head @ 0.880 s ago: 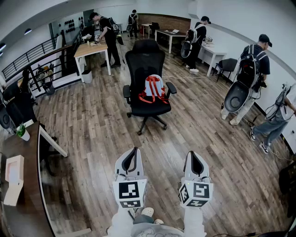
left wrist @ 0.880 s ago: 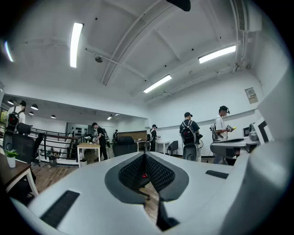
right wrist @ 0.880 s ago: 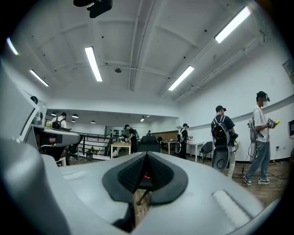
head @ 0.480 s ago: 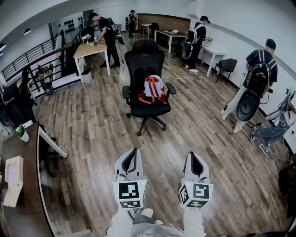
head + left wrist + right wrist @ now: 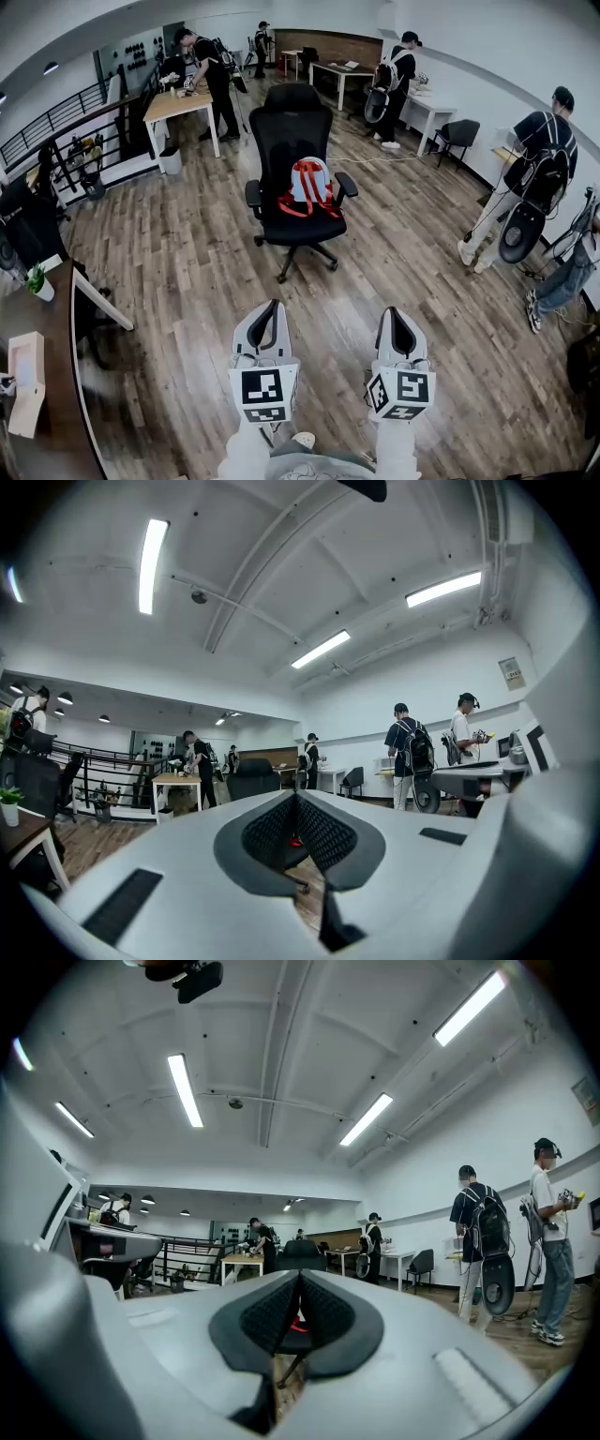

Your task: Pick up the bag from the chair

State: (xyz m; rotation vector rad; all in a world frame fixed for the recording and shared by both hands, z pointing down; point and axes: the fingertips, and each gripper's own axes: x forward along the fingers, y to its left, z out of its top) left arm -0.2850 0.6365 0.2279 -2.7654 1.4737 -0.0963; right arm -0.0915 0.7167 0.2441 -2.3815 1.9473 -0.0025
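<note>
Wood-plank floor [image 5: 187, 272] stretches across an open office, and the black chair [image 5: 295, 127] stands alone in the middle of it, with people busy at tables beyond the chair and off to one side. On the chair's seat, leaning against the backrest, sits the bag [image 5: 309, 180], pale with red straps down its front. I'm holding the left gripper [image 5: 271, 307] and the right gripper [image 5: 397, 313] side by side and level. Both are well short of the chair, with bare floor in between. Each has its jaws pressed together on nothing, and through the slit of each I can just catch the red of the bag ahead. I read this as the approach step: the bag is untouched and no reach has begun. The next move, as I judge it, calls for closing in on the front of the chair, spreading the jaws of at least one gripper before arriving, and aiming for a strap rather than the soft body. The chair looks to be on casters, so a careless push could roll it away.
</note>
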